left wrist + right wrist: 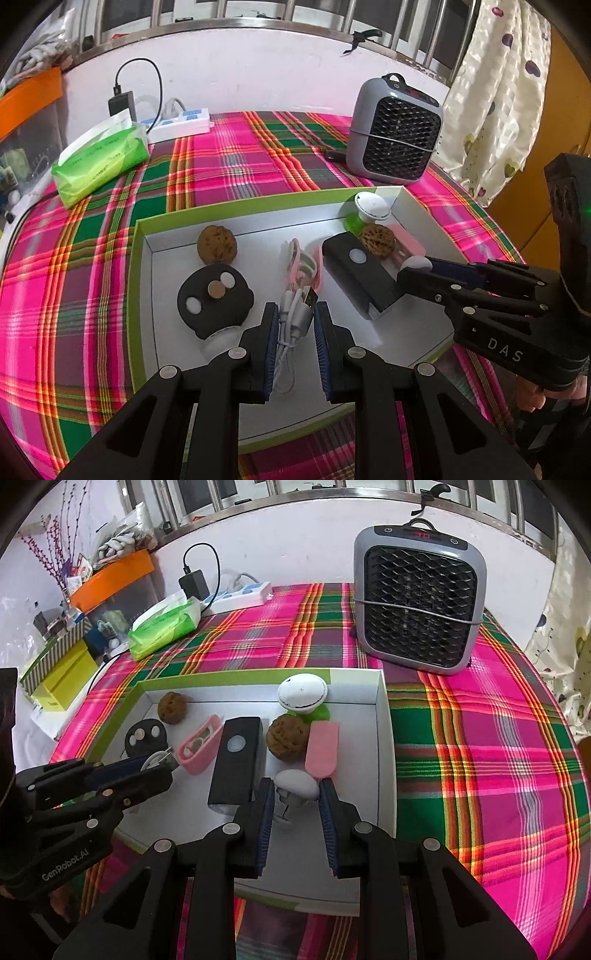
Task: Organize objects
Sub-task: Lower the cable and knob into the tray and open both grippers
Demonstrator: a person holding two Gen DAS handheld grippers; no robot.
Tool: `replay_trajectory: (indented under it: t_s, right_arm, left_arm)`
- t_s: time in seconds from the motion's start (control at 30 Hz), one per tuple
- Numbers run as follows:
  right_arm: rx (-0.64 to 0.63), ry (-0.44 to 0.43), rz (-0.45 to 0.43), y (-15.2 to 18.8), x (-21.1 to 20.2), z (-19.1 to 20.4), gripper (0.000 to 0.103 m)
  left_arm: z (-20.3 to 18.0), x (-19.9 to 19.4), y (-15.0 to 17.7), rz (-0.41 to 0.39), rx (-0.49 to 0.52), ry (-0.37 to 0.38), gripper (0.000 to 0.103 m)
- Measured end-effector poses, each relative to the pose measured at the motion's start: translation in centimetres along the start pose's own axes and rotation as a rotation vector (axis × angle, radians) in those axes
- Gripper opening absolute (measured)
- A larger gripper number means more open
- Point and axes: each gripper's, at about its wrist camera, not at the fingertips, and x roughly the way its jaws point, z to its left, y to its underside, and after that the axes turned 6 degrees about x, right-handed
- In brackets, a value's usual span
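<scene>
Lying between left hand-held gripper (295, 314) jaws: cable (295, 317)

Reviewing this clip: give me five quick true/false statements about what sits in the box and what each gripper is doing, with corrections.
1. The left gripper has a coiled white USB cable between its fingers. True.
2. The right gripper is closing around a walnut. False: a small white mushroom-shaped object sits between its fingers.
3. Two walnuts, and, lie in the box. True.
4. The grey heater stands inside the box. False: it stands on the plaid cloth behind the box.
5. The tissue pack is green. True.
</scene>
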Motion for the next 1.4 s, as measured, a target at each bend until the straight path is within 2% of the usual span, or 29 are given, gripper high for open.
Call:
replay_trajectory:
  t_s: [0.37,1.07,1.4]
  right_arm:
    - [-0.042,0.057,-0.016,-0.09,0.45,0.42,0.026]
    - [-0.049,0.054,-0.008,-0.03,0.84,0.76,0.026]
    - [-0.034,0.044,-0.011,0.05,0.66,0.67,0.026]
  left_arm:
    - [0.08,0.74,0.06,0.021,-0.005,-0.008,0.017]
    - [-0.05,1.01,0.18,0.03,0.003,-0.016,0.018]
    - [-0.33,0.96,0.36,0.032,0.012,-0.025,0.022]
